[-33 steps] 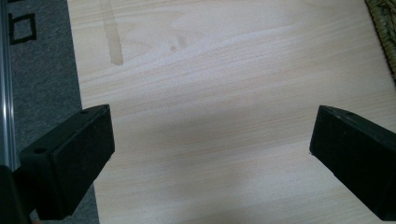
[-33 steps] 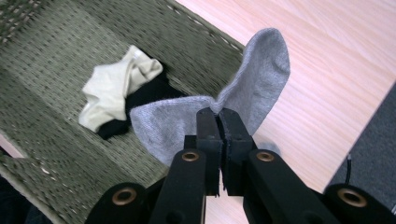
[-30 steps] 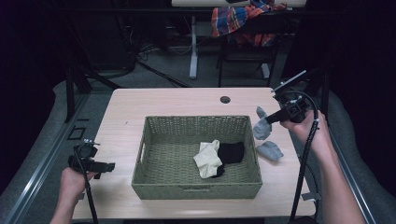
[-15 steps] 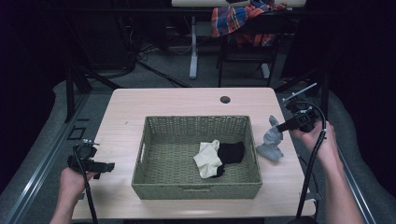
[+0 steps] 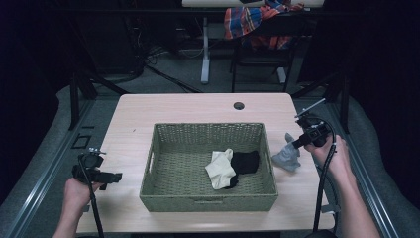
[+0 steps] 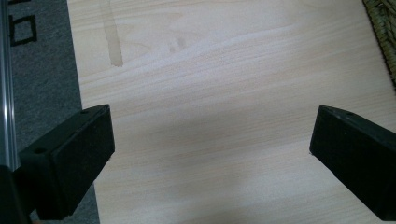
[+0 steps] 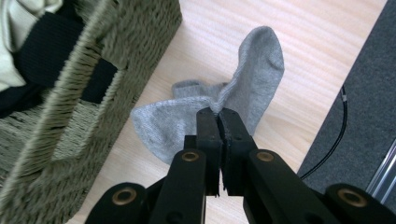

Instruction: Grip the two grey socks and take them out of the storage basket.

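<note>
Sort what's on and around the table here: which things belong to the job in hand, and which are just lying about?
In the job:
- grey sock, pinched in the right gripper
- woven basket beside it
- cream sock and black sock in the basket

Lying about:
- plaid cloth on the chair behind the table
- left gripper, open over bare table

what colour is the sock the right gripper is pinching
Plain grey sock, clearest in the right gripper view.

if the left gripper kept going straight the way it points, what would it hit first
Probably the wicker basket: the left gripper points level across the bare table toward its left wall, jaws open, nothing between. Its height is hard to judge.
</note>
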{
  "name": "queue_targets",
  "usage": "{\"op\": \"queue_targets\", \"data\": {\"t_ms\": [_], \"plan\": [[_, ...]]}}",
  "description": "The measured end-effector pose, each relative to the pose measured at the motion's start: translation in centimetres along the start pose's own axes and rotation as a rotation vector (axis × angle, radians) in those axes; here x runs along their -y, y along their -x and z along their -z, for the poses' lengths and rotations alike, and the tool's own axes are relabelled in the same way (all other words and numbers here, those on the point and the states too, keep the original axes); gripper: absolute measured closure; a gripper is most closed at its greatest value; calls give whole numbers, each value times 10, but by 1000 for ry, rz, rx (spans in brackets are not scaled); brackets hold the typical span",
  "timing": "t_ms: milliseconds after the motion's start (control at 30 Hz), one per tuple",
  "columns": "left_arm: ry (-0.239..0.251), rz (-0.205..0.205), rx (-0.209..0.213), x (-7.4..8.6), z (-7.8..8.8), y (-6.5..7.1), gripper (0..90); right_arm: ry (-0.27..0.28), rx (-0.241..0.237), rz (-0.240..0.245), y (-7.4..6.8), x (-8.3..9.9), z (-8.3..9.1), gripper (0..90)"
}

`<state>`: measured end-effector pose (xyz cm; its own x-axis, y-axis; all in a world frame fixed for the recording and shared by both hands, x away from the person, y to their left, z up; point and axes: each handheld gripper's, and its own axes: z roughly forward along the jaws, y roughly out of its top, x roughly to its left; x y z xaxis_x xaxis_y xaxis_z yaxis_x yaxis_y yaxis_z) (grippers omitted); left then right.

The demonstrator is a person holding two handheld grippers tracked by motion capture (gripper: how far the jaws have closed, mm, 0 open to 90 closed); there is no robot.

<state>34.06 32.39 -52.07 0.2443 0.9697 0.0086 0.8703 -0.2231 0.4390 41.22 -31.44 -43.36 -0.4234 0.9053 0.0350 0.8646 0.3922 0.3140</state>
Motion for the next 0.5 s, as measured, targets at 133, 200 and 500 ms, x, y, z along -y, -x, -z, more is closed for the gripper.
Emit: {"op": "queue_targets", "data": {"t_ms": [133,200,500], "plan": [[1,-2,0,0,0,0,2,-15,0,12,-2,-1,-10,887],[1,-1,0,0,0,0,2,-19,-9,14,-3,-1,-12,887],[-2,-4,3,0,0,1,2,-47,11,43,-9,-4,-36,886]]}}
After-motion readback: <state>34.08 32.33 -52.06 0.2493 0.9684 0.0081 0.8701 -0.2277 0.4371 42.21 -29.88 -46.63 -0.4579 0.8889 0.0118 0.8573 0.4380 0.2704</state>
